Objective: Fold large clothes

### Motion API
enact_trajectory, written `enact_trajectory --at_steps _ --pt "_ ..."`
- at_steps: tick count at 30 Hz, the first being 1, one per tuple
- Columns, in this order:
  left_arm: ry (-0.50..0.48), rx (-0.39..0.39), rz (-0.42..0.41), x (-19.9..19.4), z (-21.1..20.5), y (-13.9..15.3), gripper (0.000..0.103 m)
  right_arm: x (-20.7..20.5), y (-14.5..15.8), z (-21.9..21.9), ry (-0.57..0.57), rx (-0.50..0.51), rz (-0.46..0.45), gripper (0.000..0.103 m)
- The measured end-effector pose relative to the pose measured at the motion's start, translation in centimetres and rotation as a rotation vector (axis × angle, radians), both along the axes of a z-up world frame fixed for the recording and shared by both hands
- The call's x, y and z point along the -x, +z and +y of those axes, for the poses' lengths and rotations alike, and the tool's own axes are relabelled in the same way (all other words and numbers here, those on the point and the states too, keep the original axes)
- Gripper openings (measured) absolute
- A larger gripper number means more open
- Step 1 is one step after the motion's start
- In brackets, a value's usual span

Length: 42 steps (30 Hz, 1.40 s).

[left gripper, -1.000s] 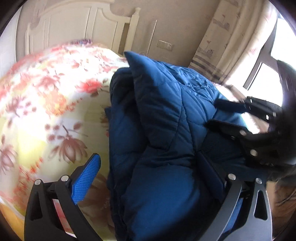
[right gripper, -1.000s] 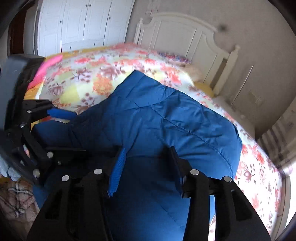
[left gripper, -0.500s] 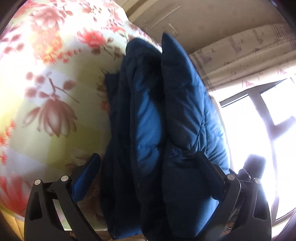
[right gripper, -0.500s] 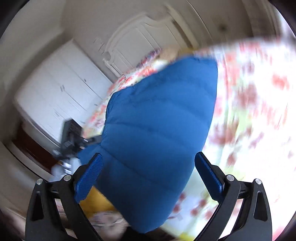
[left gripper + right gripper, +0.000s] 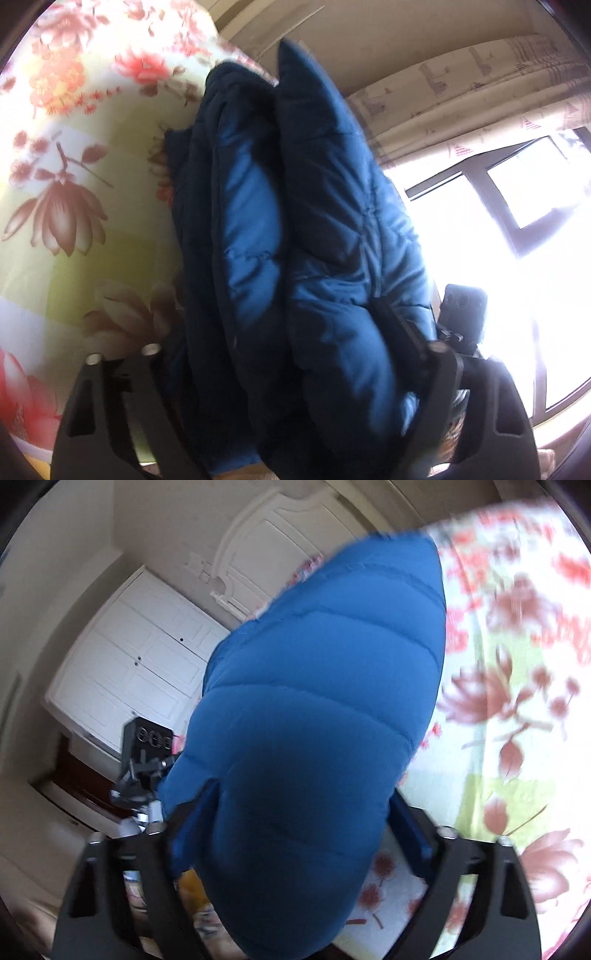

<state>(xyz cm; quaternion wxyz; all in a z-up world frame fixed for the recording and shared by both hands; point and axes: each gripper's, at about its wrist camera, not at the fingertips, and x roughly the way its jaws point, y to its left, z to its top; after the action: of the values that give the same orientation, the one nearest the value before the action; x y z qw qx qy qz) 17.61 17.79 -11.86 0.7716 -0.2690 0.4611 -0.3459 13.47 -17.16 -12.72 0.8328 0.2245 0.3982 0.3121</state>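
The folded blue puffer jacket [image 5: 295,229] is lying on the floral bedspread [image 5: 74,177], its bulk hiding both fingertips of the left gripper [image 5: 291,354] and right gripper [image 5: 299,812]. Both sets of jaws are closing around the folded stack, narrower than half a second earlier, apparently pressing its sides.

Blue quilted jacket [image 5: 317,709], red-flowered bedspread [image 5: 517,701]
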Motion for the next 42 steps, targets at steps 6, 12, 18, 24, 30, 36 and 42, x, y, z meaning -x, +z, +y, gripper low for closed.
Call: enact_trajectory --at_steps 6,12,18,24,30,36,42 --pt "0.052 -0.031 -0.150 0.7 -2.0 3.5 0.059 0.4 4.0 0.9 -0.088 0.217 -0.271 0.060" --pt "0.054 -0.006 -0.259 -4.9 -6.9 7.4 0.058 -4.7 7.4 -2.8 -0.204 0.276 -0.396 0.058" --pt "0.048 -0.050 -0.156 -13.8 -13.7 3.9 0.058 -12.7 4.6 -8.3 -0.317 0.320 -0.225 0.059" --pt "0.082 -0.102 -0.094 -14.9 -15.3 1.4 0.080 -13.1 2.2 -11.1 -0.358 0.213 -0.098 0.079" --pt "0.191 -0.235 -0.226 -10.2 -13.2 5.7 0.090 -6.6 6.4 -10.4 -0.441 0.261 -0.227 0.088" --pt "0.295 -0.392 -0.610 1.3 -13.5 13.6 0.101 2.0 11.5 -8.7 -0.477 0.336 -0.432 0.093" --pt "0.480 -0.589 -0.847 10.3 -15.6 16.3 0.101 8.8 12.7 -6.4 -0.526 0.425 -0.554 0.098"
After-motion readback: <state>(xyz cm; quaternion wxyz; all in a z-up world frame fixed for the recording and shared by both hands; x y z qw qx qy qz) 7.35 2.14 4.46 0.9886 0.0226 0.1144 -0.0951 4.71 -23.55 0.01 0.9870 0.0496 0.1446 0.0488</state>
